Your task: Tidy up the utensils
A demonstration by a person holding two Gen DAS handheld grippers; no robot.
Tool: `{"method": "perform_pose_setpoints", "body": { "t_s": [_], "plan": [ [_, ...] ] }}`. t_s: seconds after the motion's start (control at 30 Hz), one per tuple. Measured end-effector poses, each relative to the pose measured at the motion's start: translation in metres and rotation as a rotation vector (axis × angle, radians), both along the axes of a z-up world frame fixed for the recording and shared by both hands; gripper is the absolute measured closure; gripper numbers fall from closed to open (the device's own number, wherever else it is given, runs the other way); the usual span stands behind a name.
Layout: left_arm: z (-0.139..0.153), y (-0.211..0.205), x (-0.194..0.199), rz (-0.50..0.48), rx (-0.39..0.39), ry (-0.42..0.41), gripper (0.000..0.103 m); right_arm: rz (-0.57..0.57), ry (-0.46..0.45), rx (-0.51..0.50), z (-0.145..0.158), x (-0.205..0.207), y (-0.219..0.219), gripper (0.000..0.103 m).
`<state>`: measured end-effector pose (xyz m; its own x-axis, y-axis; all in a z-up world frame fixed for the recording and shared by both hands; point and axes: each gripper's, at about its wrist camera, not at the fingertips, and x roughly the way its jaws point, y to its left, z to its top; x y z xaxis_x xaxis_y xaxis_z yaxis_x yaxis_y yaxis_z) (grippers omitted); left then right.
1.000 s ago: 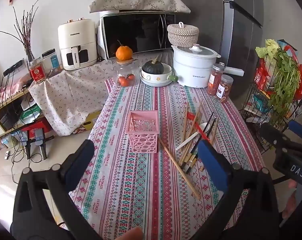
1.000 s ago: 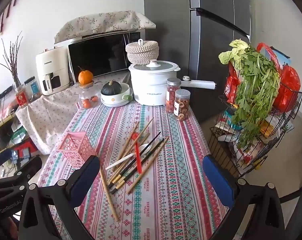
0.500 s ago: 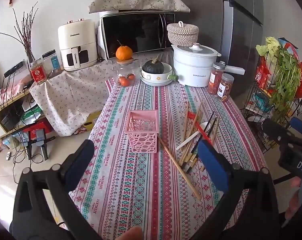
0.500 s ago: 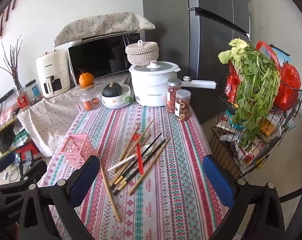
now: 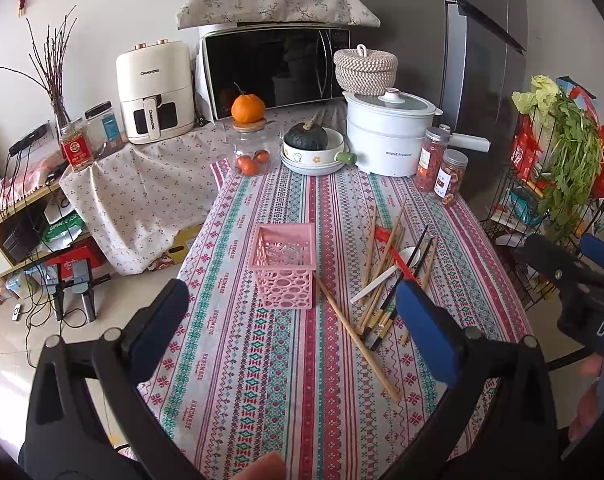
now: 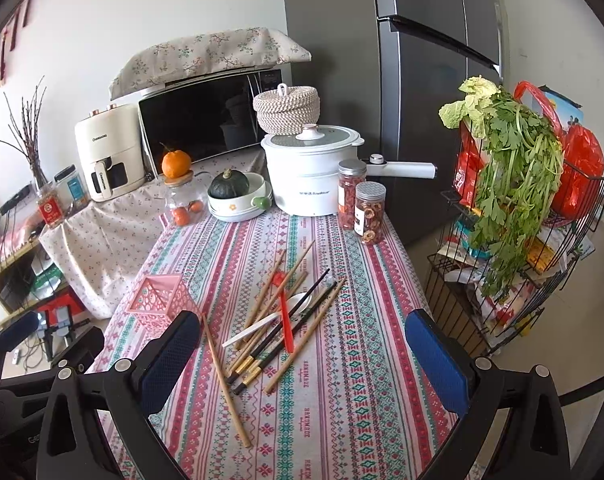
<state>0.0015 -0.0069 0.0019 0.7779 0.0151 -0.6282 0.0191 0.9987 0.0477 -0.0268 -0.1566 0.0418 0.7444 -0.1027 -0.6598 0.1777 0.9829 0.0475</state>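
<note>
A pink openwork basket stands upright on the patterned tablecloth. Right of it lies a loose pile of utensils: several wooden and black chopsticks, a red spoon and a white spoon. One long wooden chopstick lies apart, nearer the basket. My left gripper hovers open above the table's near side, holding nothing. My right gripper is open too, above the near end of the pile, holding nothing.
At the far end stand a white cooking pot, two jars of dried fruit, a bowl holding a green squash and a glass jar topped by an orange. A wire rack with greens stands off the table's right edge.
Both grippers have drifted slightly; the right wrist view has shifted a little toward the utensil pile. Nothing on the table has moved.
</note>
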Motion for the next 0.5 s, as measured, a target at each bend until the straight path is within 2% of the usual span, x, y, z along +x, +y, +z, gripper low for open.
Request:
{"method": "perform_pose_setpoints", "body": {
  "t_s": [0.5],
  "plan": [
    [0.0011,-0.0029,0.0029,0.001,0.001,-0.007,0.000,-0.001,-0.002,0.026,0.0001,0.0007,-0.0030,0.000]
  ]
}}
